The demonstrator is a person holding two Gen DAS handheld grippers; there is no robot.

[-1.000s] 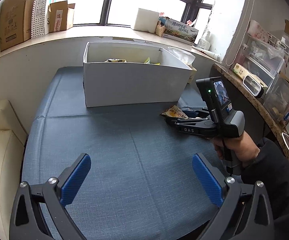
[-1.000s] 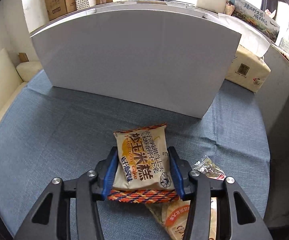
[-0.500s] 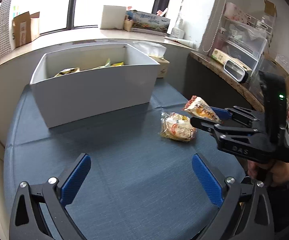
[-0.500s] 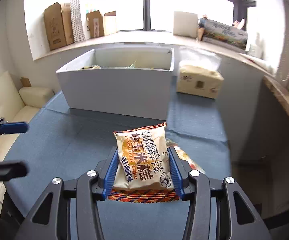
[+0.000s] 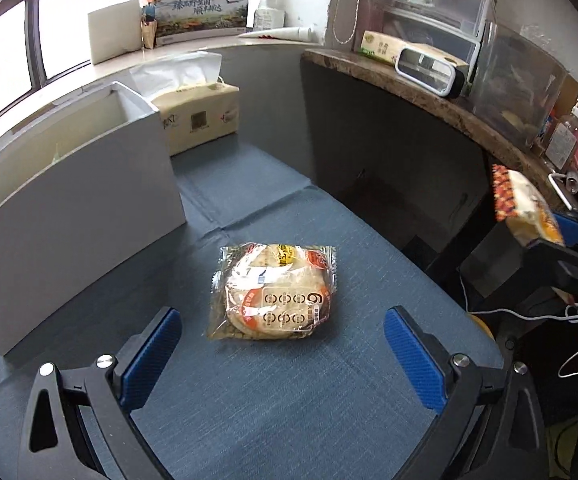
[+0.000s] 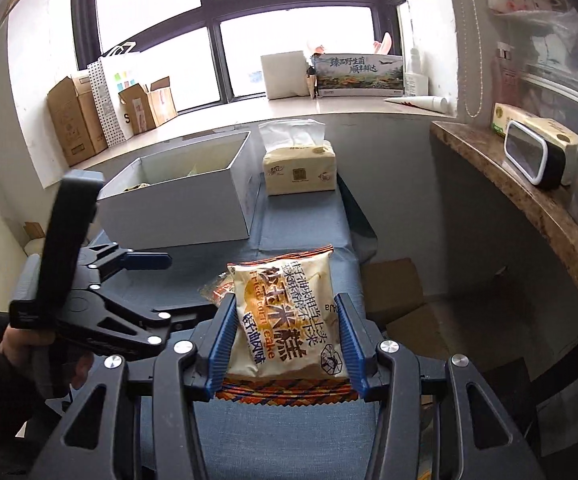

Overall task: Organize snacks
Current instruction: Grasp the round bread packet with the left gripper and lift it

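We see little of the white box's (image 5: 69, 216) contents; its wall hides them. Our right gripper (image 6: 287, 340) is clamped on the corn cake packet (image 6: 289, 320), lifted over the table's (image 5: 289, 400) edge. Our left gripper (image 5: 281, 356) stands wide apart, the clear-wrapped snack (image 5: 275, 292) lying just beyond its fingertips on open cloth.

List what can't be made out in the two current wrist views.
- White box contents: near wall hides most in both views.
- Clear-wrapped snack in the right wrist view: mostly behind the corn cake packet held by the right gripper.
- Right gripper in the left wrist view: cut off by the right edge.
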